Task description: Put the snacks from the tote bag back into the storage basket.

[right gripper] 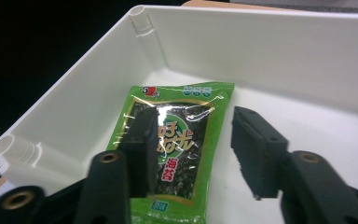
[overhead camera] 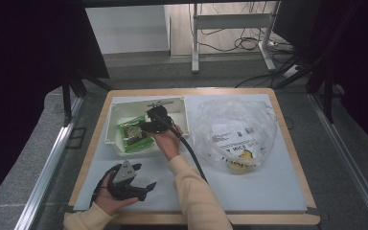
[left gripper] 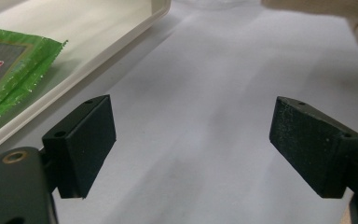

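A green seaweed snack packet lies flat inside a white plastic bin at the table's back left. My right gripper hovers over the bin, jaws open above the packet with nothing between them. My left gripper rests low over the white mat near the front edge, jaws wide open and empty. A corner of the packet and the bin's rim show at the left of the left gripper view.
A clear crumpled plastic bag with printed paper and a yellow item inside lies on the right of the white mat. A black cable trails from the right gripper along the sleeve. Table legs and cords stand beyond the far edge.
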`<action>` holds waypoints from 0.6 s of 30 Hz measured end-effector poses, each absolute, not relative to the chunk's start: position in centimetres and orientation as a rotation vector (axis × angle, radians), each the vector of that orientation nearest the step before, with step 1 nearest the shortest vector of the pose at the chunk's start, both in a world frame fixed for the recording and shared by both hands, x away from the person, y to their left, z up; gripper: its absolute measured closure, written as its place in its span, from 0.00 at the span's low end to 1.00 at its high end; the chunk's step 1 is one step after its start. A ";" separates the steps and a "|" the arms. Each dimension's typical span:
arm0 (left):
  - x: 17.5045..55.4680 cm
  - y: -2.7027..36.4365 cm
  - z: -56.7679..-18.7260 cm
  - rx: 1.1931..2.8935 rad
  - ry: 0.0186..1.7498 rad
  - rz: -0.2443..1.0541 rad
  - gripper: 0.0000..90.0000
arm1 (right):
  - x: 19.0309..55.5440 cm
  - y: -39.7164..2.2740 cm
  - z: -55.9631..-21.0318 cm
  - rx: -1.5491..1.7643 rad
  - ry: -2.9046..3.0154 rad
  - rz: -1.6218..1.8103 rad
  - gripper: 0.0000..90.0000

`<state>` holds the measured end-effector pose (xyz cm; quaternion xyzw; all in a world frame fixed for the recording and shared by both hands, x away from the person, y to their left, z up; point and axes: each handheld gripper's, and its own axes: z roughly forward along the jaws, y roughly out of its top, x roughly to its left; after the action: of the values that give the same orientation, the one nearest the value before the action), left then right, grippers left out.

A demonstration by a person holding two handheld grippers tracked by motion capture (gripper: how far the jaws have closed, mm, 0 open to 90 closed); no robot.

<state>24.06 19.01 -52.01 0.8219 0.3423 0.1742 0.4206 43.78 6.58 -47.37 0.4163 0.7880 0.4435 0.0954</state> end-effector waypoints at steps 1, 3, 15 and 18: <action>24.1 19.0 -52.0 2.071 0.853 0.441 0.16 | 43.8 6.6 -47.4 1.234 2.336 1.315 0.53; 24.1 18.9 -51.9 2.070 0.855 0.447 0.16 | 43.5 6.4 -47.0 1.212 2.340 1.319 0.49; 23.6 19.3 -51.9 2.073 0.855 0.459 0.16 | 41.3 4.9 -44.9 0.995 2.332 1.424 0.30; 23.5 19.5 -51.9 2.068 0.860 0.462 0.16 | 40.8 4.5 -44.5 0.969 2.323 1.437 0.30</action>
<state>23.52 19.52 -51.89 0.8230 0.3423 0.1838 0.4143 40.80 4.55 -44.53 0.3318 0.7956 0.4921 0.1214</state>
